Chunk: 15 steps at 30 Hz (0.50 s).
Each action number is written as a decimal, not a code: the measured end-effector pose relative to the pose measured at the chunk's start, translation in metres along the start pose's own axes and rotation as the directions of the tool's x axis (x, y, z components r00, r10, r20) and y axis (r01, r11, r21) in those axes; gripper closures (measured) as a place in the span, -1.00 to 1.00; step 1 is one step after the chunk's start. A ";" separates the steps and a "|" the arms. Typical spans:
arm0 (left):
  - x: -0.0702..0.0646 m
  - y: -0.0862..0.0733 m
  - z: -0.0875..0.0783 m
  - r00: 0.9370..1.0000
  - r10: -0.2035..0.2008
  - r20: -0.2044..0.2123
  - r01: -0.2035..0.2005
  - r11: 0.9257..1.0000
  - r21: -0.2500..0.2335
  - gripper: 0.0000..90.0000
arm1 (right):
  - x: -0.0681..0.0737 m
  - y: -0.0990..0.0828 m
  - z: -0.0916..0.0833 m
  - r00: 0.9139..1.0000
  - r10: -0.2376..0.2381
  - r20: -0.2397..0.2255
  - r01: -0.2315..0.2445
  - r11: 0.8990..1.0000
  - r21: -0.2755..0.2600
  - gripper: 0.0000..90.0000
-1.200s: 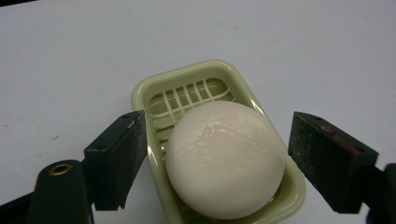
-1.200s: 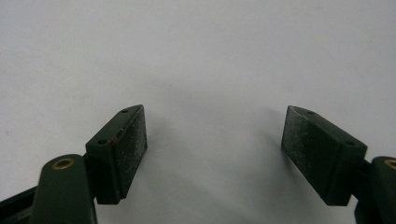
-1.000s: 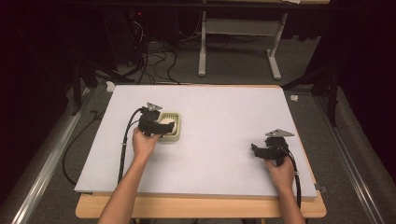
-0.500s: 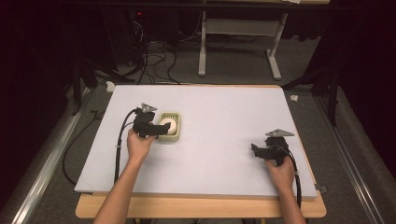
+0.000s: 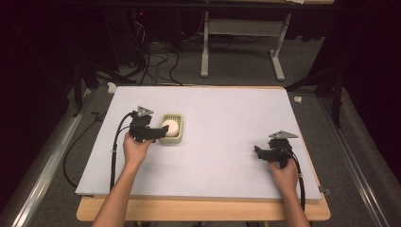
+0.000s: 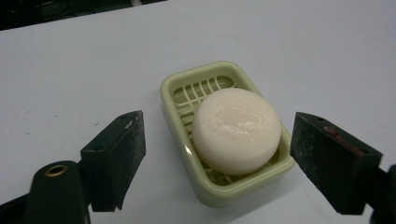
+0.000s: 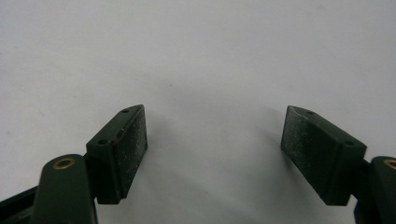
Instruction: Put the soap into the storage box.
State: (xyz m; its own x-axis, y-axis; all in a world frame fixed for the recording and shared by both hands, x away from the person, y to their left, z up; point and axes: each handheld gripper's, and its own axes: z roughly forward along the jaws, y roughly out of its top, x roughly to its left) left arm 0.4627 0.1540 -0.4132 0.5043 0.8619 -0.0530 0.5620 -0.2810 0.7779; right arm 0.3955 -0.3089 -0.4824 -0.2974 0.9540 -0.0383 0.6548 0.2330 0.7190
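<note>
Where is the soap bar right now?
In the high view the soap bar lies in the green soap dish on the table's left half, just ahead of the open left gripper.

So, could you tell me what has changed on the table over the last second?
The left gripper has drawn back leftward off the soap dish, uncovering the white soap in it; its jaws now stand open short of the dish, holding nothing. The dish has stayed in place, and the right gripper has stayed open low over the table at the right.

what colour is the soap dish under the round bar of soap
The soap dish is pale green, with a slatted grid floor. The left gripper view shows it best.
</note>
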 end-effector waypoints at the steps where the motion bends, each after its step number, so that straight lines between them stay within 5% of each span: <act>1: 0.001 -0.001 -0.001 1.000 -0.003 0.000 0.003 1.000 0.000 -0.58 | 0.000 0.000 0.000 1.000 0.000 0.000 0.000 1.000 0.000 -0.49; 15: 0.003 -0.007 -0.017 1.000 -0.002 -0.001 0.002 1.000 -0.019 -0.58 | 0.000 0.000 0.000 1.000 -0.005 0.001 0.005 1.000 -0.002 -0.48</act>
State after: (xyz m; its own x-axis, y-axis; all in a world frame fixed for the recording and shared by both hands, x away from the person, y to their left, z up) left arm 0.4486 0.1659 -0.4080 0.5022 0.8631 -0.0539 0.5508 -0.2712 0.7893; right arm 0.3953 -0.3088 -0.4824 -0.3001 0.9530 -0.0422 0.6520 0.2372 0.7201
